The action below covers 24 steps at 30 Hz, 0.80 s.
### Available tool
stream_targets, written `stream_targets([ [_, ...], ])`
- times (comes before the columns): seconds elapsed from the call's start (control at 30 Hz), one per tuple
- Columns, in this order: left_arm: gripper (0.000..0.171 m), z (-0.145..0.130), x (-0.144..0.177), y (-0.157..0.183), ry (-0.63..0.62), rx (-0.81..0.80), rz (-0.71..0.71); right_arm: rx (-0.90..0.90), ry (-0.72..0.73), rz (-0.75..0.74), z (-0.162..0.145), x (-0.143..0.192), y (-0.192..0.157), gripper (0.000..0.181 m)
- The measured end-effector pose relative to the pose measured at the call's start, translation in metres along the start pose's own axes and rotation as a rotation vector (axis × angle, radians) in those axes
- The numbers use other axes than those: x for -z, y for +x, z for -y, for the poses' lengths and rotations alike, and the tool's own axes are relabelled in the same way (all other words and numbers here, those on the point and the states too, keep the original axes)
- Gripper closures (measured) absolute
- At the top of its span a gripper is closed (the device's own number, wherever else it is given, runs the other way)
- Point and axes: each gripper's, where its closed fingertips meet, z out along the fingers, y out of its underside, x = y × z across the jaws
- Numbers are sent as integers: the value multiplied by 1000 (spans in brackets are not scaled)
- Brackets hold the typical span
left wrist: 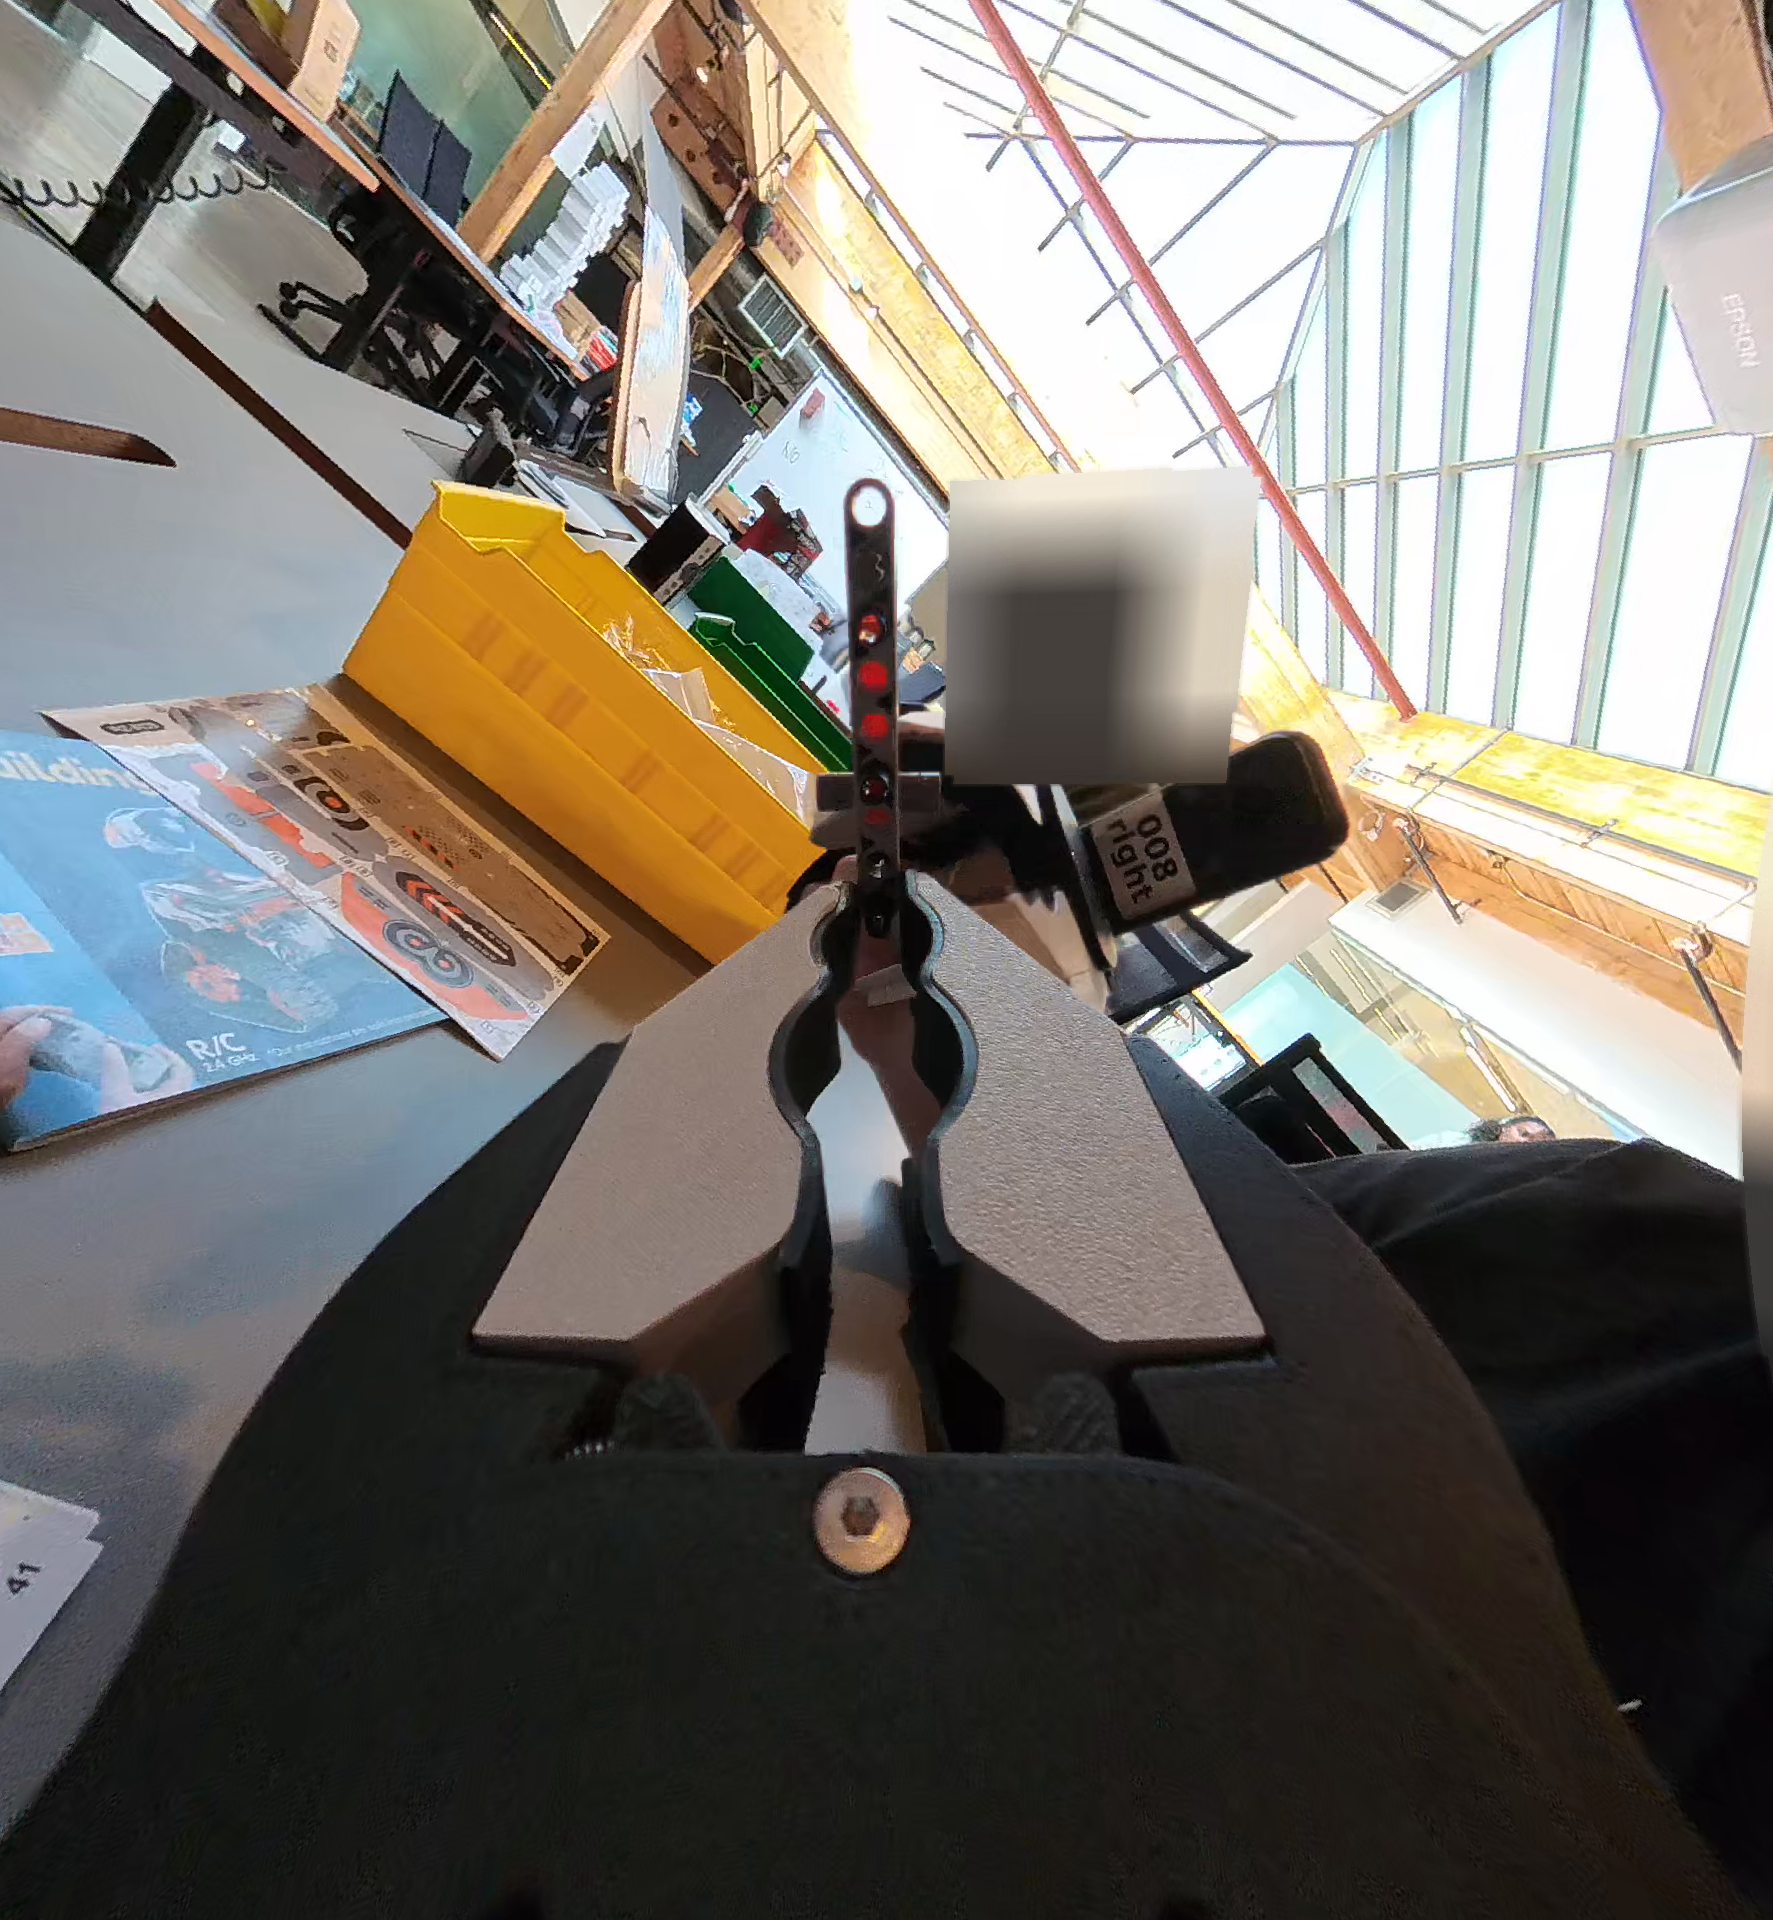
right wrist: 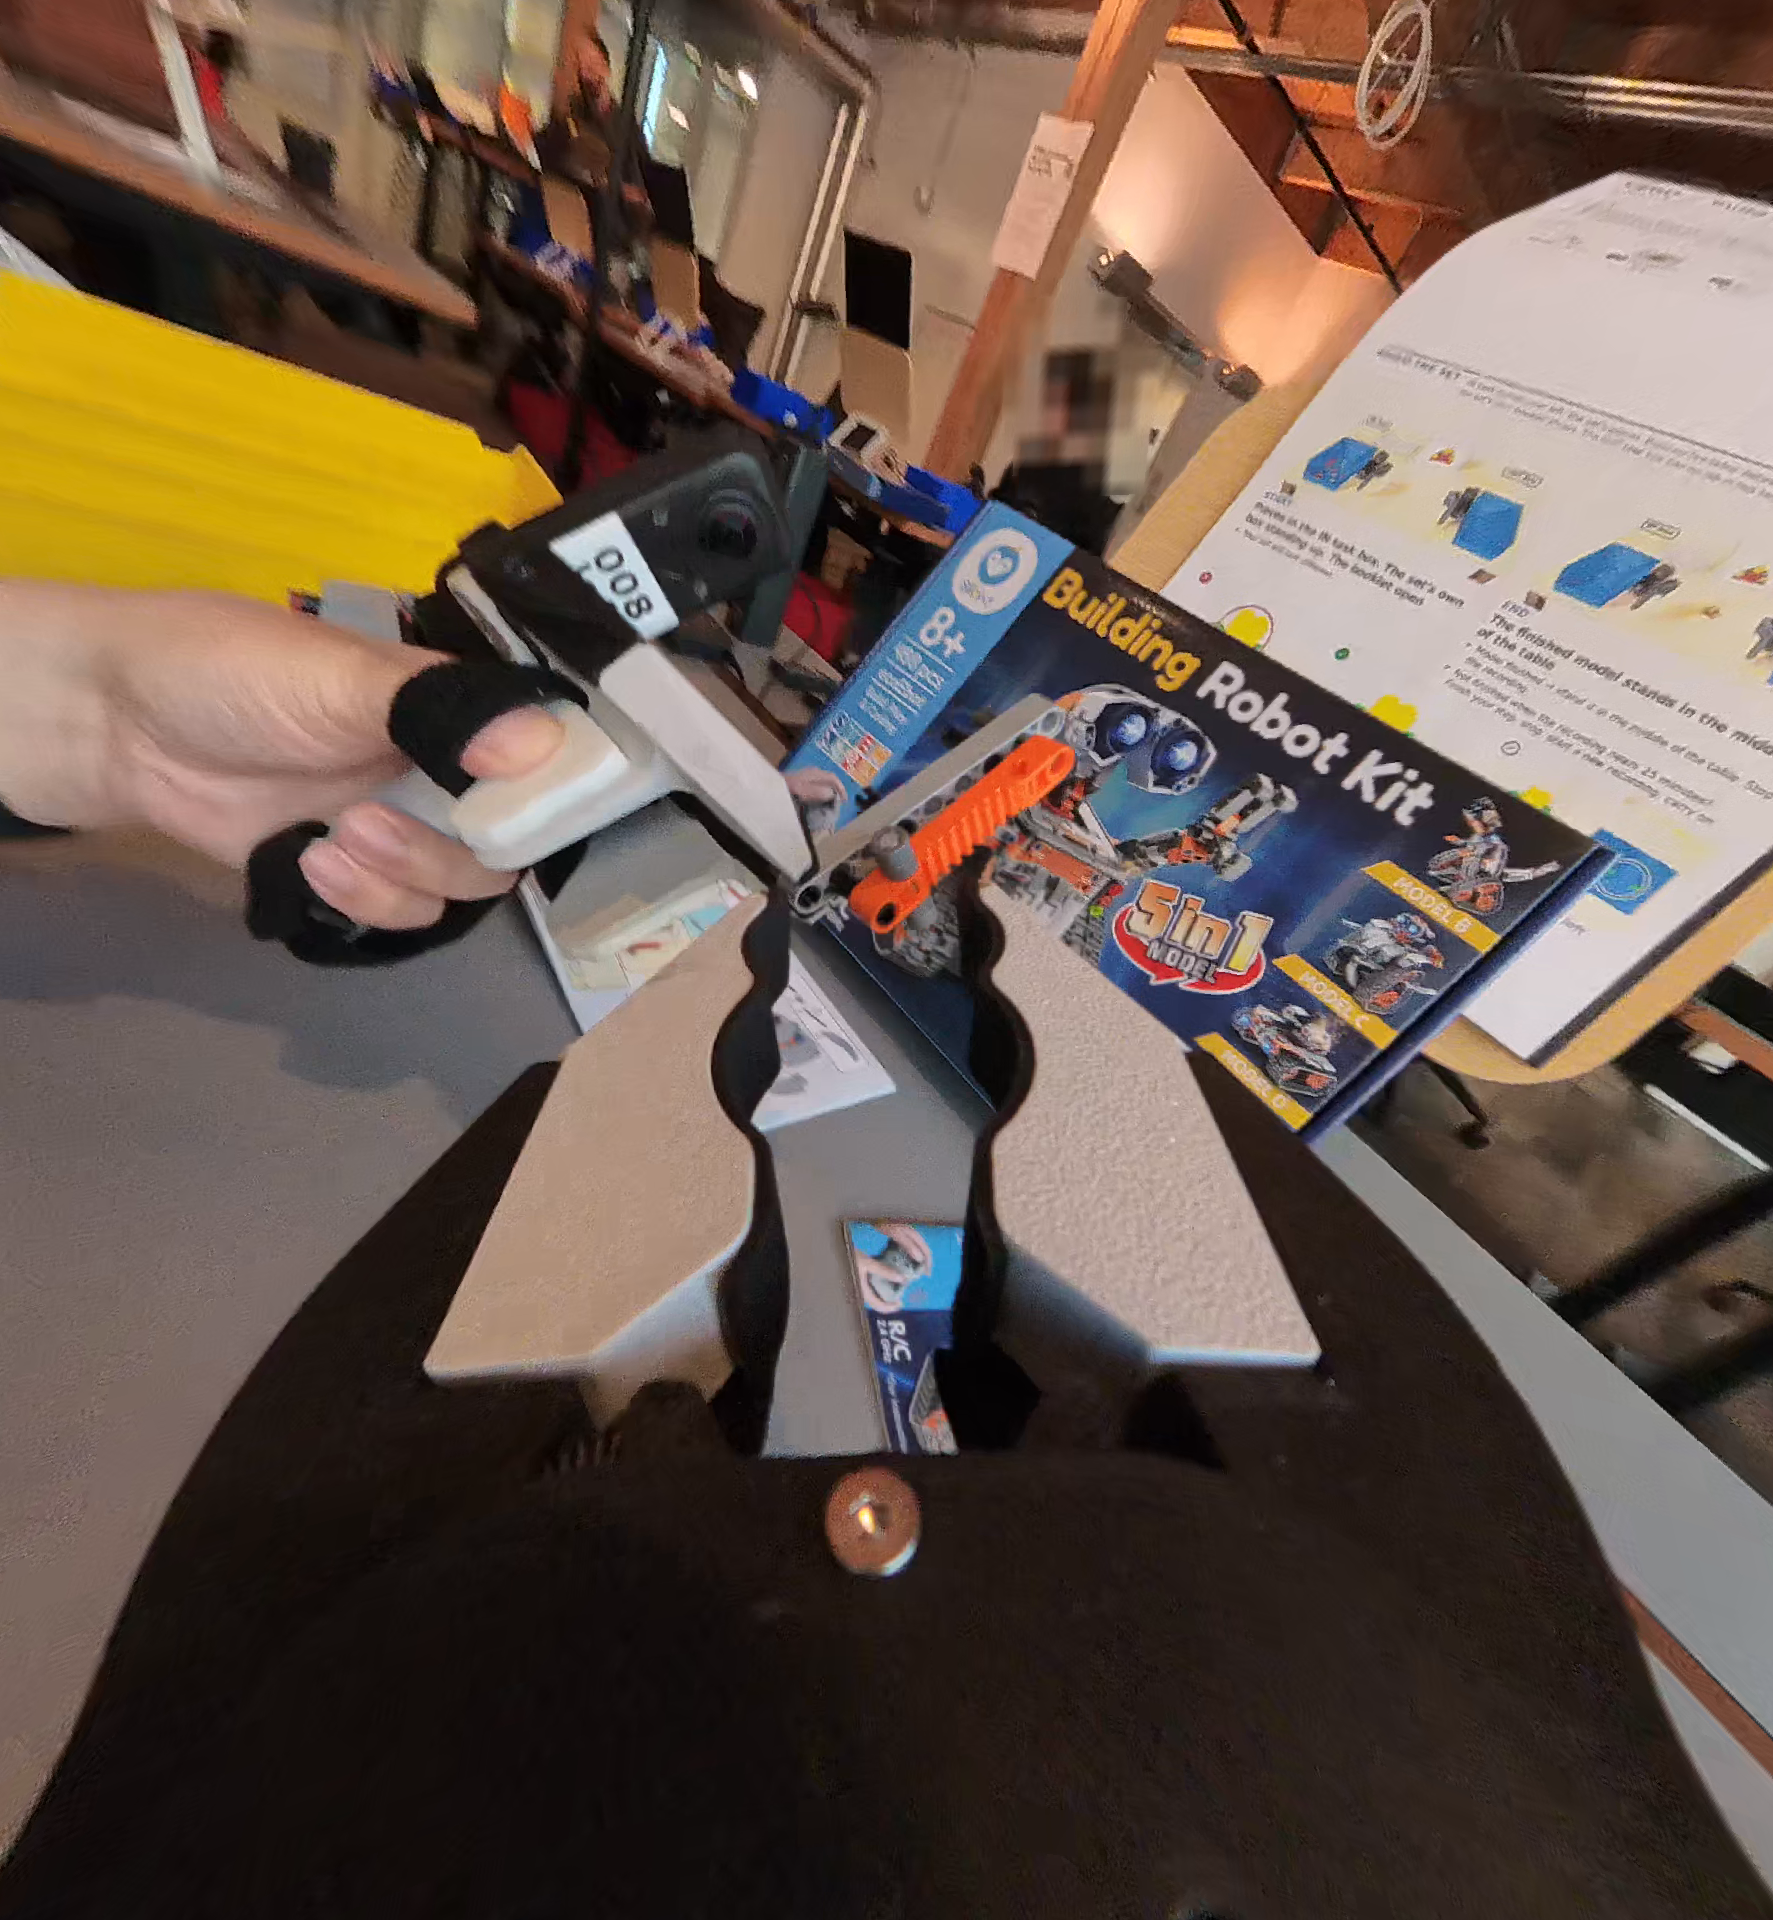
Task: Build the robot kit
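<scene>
Left gripper (left wrist: 874, 904): fingers drawn together at the tips, clamping the lower end of a grey holed beam (left wrist: 869, 665) that stands upright ahead of it; red pins show in several of the beam's holes
Right gripper (right wrist: 887, 914): fingers parted, nothing clamped between them; the tips sit just under an orange beam (right wrist: 965, 831) fixed across the grey beam on a small grey peg, contact cannot be told
Other gripper in right wrist view: the left gripper, held by a hand (right wrist: 186, 717) with black finger sleeves, its tip pinching the grey beam's end from the left
Yellow bin (left wrist: 570, 696): on the tabletop (left wrist: 134, 1247), clear bags inside; a green bin (left wrist: 757, 623) behind it
Booklet (left wrist: 113, 914): blue cover, flat on the tabletop beside a sticker sheet (left wrist: 373, 831) near the yellow bin
Kit box (right wrist: 1225, 810): dark blue, upright behind the beams
Instruction board (right wrist: 1588, 520): white printed sheet leaning behind the box
</scene>
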Motion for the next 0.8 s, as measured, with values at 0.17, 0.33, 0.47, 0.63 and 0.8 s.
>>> stream_targets([
  [0.17, 166, -2, -1, 2, -9, 1, -12, -1, -35, -38, -5, -2, 3, 162],
  [0.33, 166, -4, -3, 3, -19, 10, -27, 55, -36, -41, -3, -1, 1, 167],
  [0.47, 167, -5, -4, 5, -24, 31, -40, 52, -29, -42, -3, -1, 0, 166],
  [0.63, 167, -5, -3, 6, -25, 49, -48, 18, -17, -50, -3, -2, 0, 167],
  [0.8, 167, -8, -3, 6, -45, 51, -45, 32, -15, -69, -3, -3, -2, 170],
])
